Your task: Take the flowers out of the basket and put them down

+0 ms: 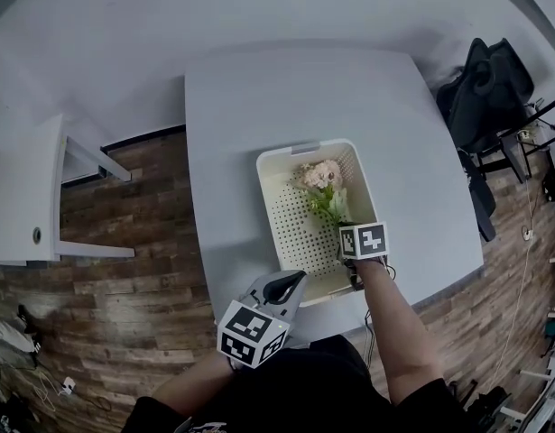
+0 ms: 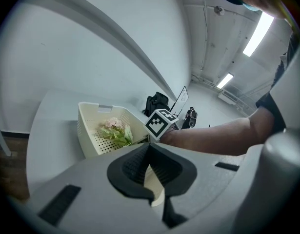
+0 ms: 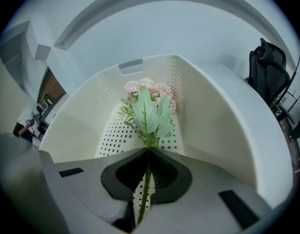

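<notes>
Flowers point(image 1: 322, 188): one small spray, pink blooms over green leaves, inside the cream perforated basket point(image 1: 268, 188) toward its right wall; the basket sits on the grey tabletop point(image 1: 259, 88). Right gripper point(image 3: 148, 152) reaches down into the basket from the near side, its fingers pinching the thin green stem low down, with nothing else between them. The spray's long axis runs straight away from those fingers, stem at the near end and blooms at the far end, close to the basket's far wall. We judge the way out is up and back along the stem until the heads clear the rim. Left gripper point(image 2: 149, 147) hovers by the basket's near left corner, fingers pressed together, nothing seen between them; it is the farther of the two from the spray. We find no brand, label or legible writing anywhere, only black-and-white square markers point(image 1: 363, 240) on the gripper cubes.
</notes>
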### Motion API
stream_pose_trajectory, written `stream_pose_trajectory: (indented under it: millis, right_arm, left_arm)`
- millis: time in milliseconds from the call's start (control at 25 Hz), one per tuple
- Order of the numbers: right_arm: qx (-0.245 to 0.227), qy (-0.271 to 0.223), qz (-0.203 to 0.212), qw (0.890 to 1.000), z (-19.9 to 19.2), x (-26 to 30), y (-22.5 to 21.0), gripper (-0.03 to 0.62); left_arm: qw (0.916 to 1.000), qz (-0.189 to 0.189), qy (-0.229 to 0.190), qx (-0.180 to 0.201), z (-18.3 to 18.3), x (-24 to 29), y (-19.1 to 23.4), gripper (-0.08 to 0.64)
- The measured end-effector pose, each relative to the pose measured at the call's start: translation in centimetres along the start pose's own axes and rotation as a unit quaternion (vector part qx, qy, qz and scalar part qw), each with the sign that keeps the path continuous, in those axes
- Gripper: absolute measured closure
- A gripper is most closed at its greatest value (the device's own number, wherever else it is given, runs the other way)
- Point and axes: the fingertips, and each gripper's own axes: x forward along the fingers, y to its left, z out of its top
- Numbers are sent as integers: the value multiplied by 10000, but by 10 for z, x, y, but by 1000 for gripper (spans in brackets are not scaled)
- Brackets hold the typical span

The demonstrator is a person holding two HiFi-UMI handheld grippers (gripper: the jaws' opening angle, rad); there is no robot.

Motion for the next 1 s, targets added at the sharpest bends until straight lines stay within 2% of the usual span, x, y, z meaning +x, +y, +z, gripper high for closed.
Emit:
stream_pose_trajectory:
  millis: [280, 600, 800, 1000]
  right_arm:
    - [218, -676, 384, 9967, 19, -38, 10, 563]
    - [549, -1420, 643, 9863, 22, -76, 14, 566]
    - [683, -1879, 703, 9773, 31, -105, 12, 566]
    - [765, -2436, 767, 9638, 46, -146, 6, 566]
  left_arm:
    - [9999, -14, -12, 123, 3, 1, -12, 552]
    - [9996, -34, -38, 270, 3, -3, -29, 552]
    - [9989, -103, -41, 455, 10, -4, -38, 554]
    - [9983, -155, -75, 553, 15, 1, -48, 552]
